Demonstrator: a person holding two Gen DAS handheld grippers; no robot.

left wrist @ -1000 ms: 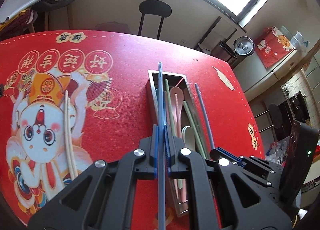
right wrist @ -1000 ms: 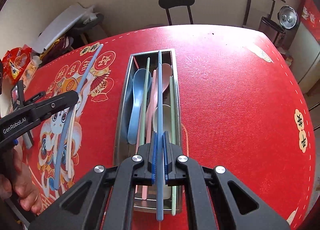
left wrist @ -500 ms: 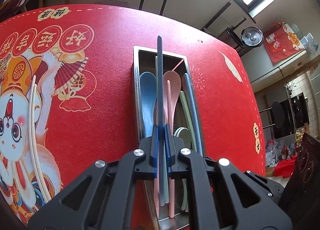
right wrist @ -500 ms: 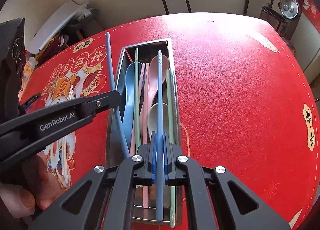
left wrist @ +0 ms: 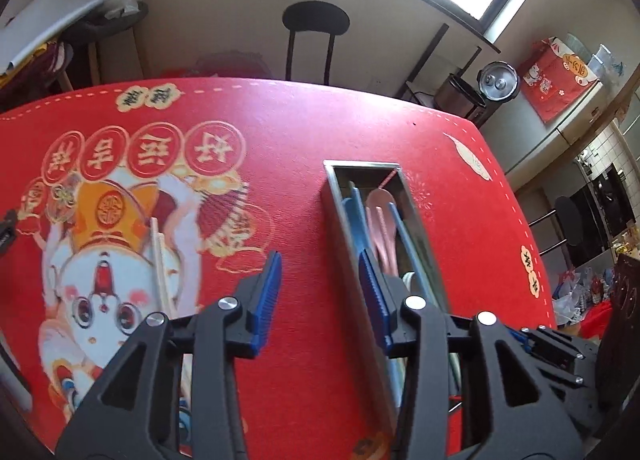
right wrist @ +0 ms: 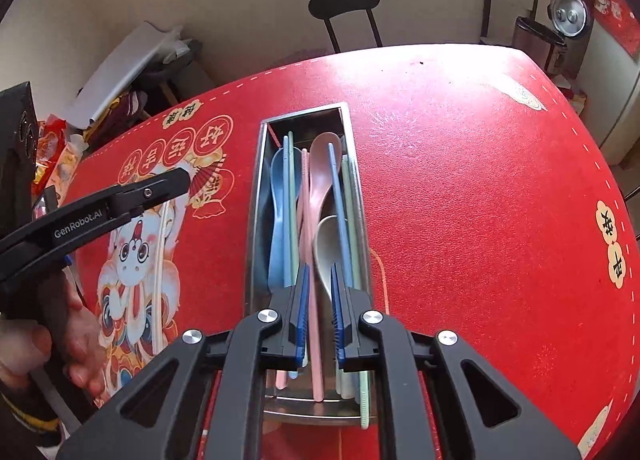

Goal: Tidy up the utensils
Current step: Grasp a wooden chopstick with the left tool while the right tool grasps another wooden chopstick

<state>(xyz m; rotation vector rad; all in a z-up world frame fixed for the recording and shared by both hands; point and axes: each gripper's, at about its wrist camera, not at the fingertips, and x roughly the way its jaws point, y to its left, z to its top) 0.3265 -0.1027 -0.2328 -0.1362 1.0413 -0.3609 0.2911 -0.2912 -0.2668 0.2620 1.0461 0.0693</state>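
Observation:
A steel tray holds blue, pink and grey spoons, plus green and pink chopsticks. Two blue chopsticks lie in it, one on the blue spoon and one toward the right. My right gripper hangs over the tray's near end; its jaws are opening and grip nothing. My left gripper is opening wide over the red cloth beside the tray, empty. A white chopstick pair lies on the printed figure.
The red tablecloth covers a round table. A black chair stands beyond the far edge, and a rice cooker is at the back right. A person's hand holds the left gripper's handle. Clutter sits at the back left.
Both grippers let go of their blue chopsticks, which now lie in the tray. The left gripper swung left off the tray and opened wide. The right one parted slightly.

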